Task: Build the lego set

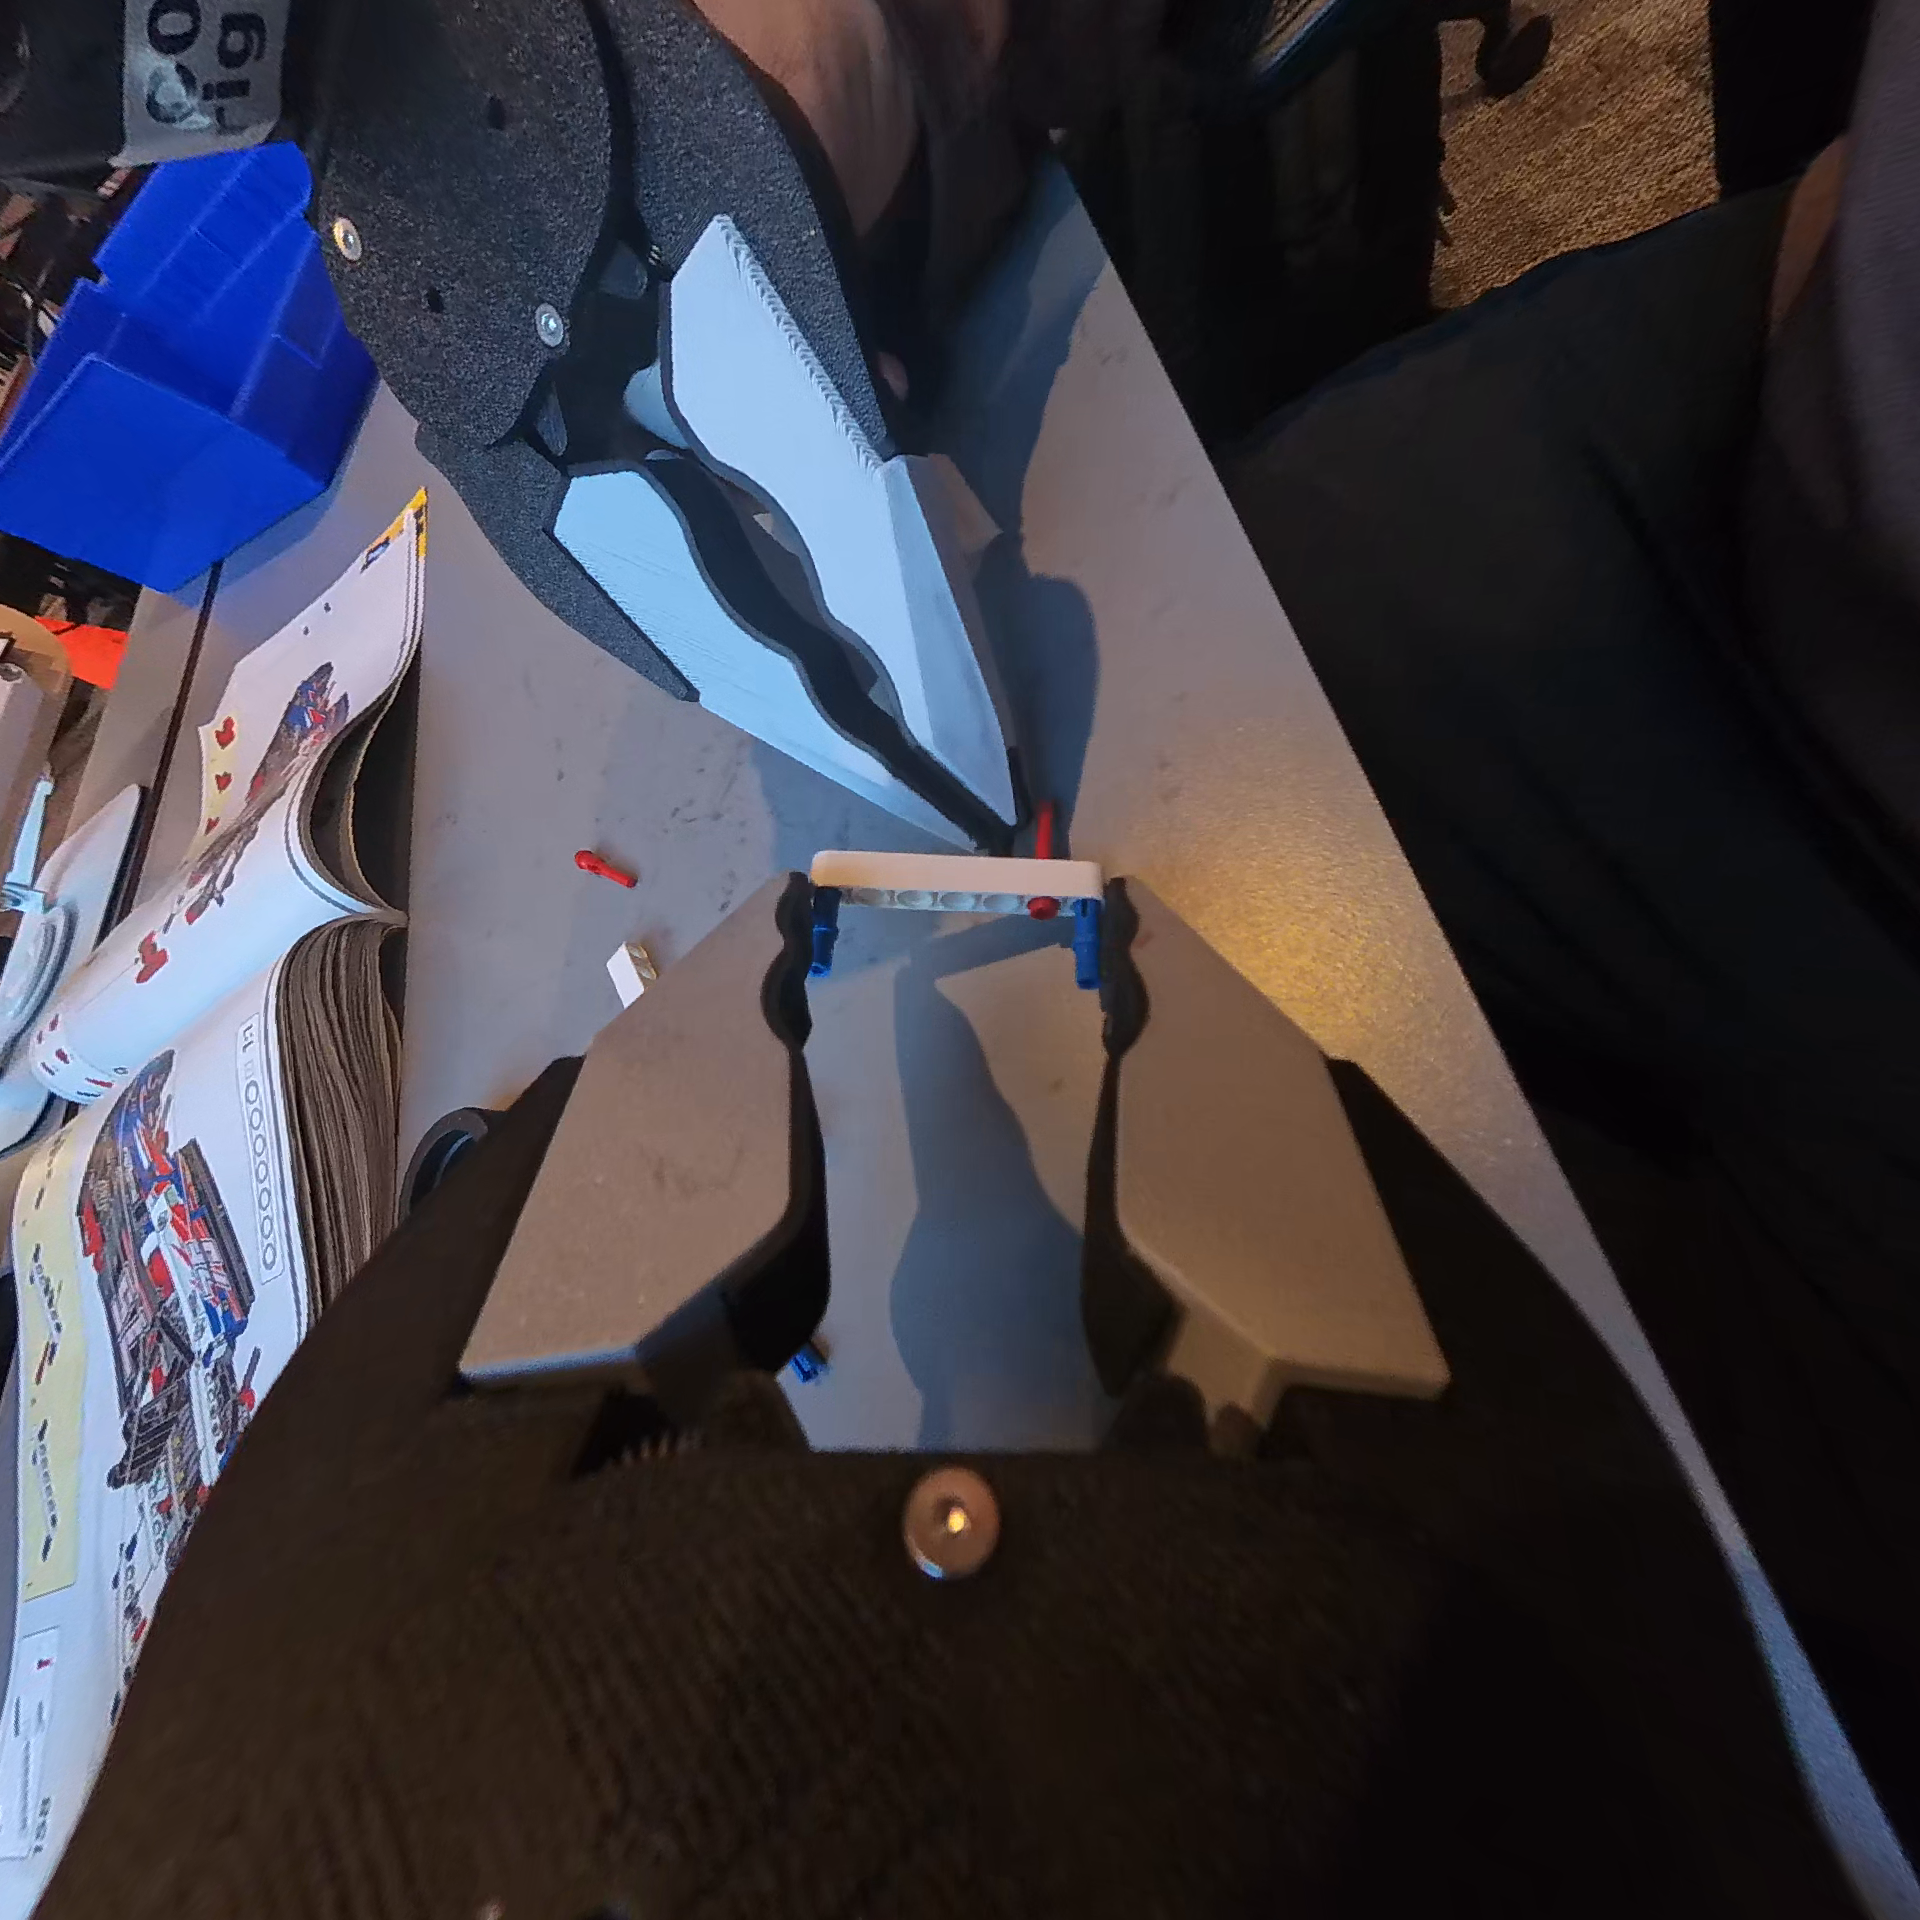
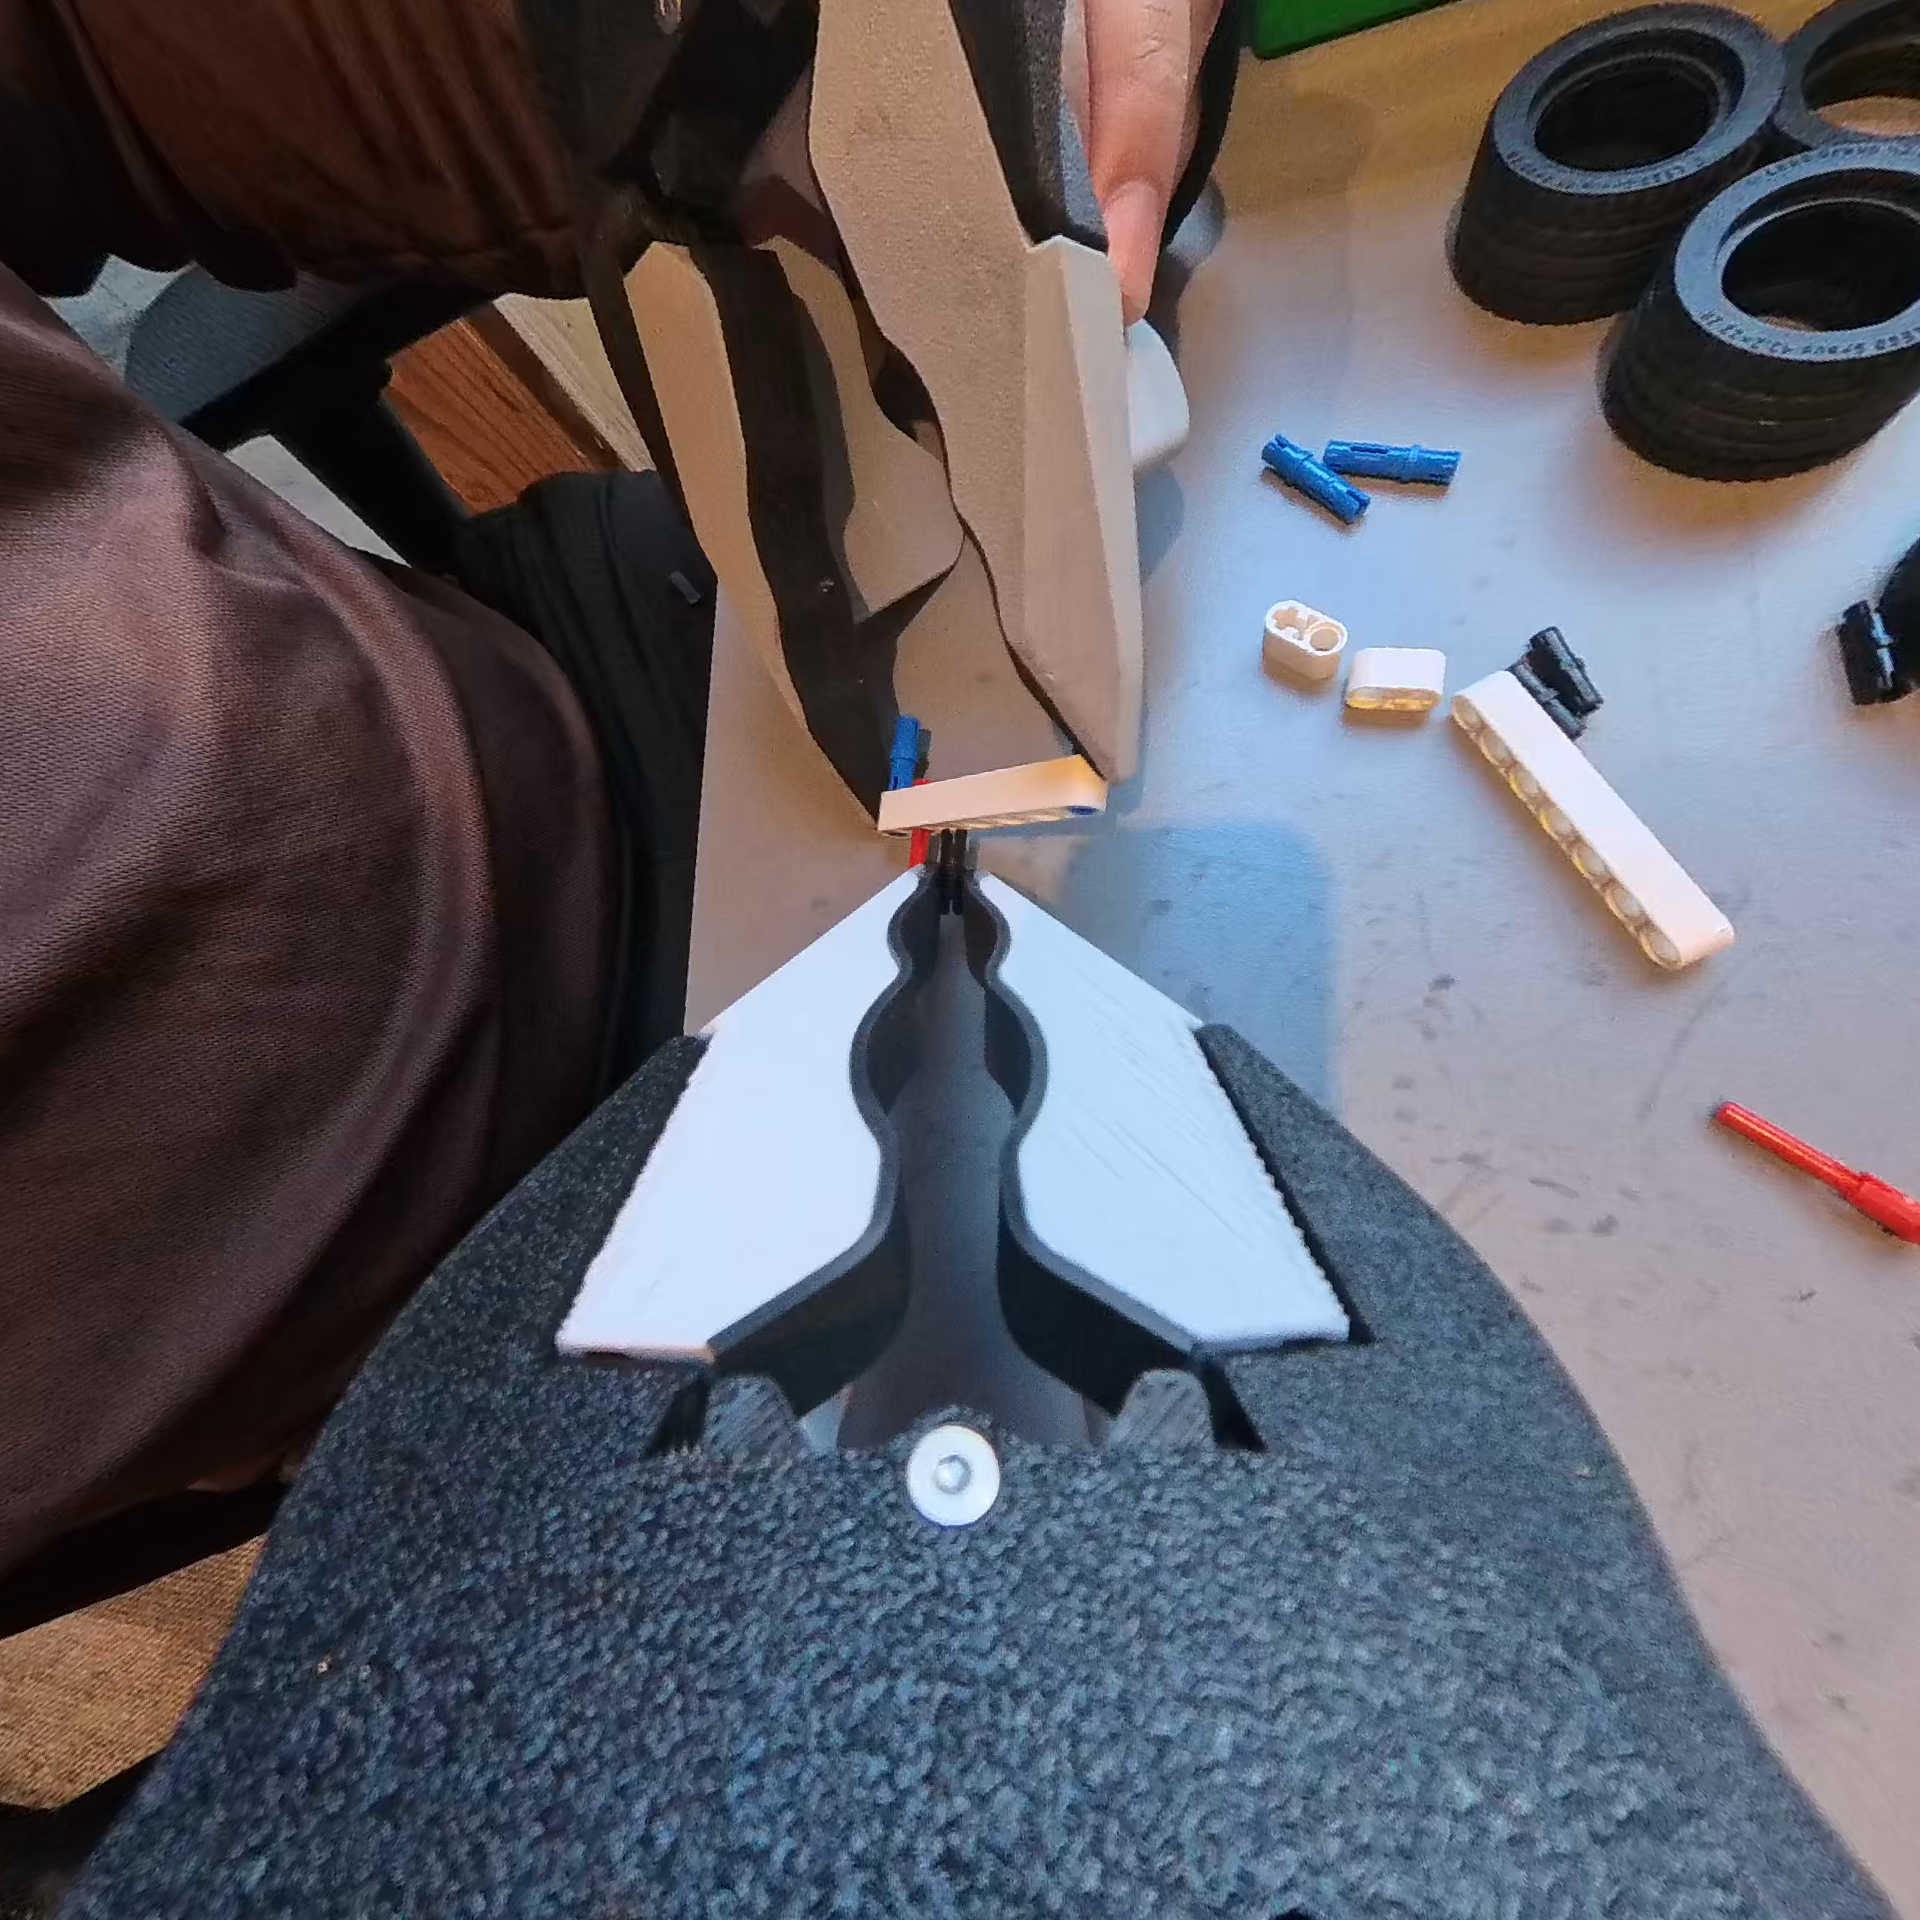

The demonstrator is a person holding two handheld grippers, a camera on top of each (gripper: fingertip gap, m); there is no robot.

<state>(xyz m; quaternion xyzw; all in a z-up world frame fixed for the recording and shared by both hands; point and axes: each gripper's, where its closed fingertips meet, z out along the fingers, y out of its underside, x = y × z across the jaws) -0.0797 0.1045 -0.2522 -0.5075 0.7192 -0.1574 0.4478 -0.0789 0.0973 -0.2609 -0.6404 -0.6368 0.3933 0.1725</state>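
Crosswise, white beam [image 1: 956, 871] between left tool [image 1: 956, 914] tips

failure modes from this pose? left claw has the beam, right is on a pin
1. The left claw holds the white beam only by its ends at the fingertips; push from the right claw could twist it loose.
2. The red pin is pinched at the very tips and may pop out.
3. All this sits near the table edge; dropped parts could fall off.
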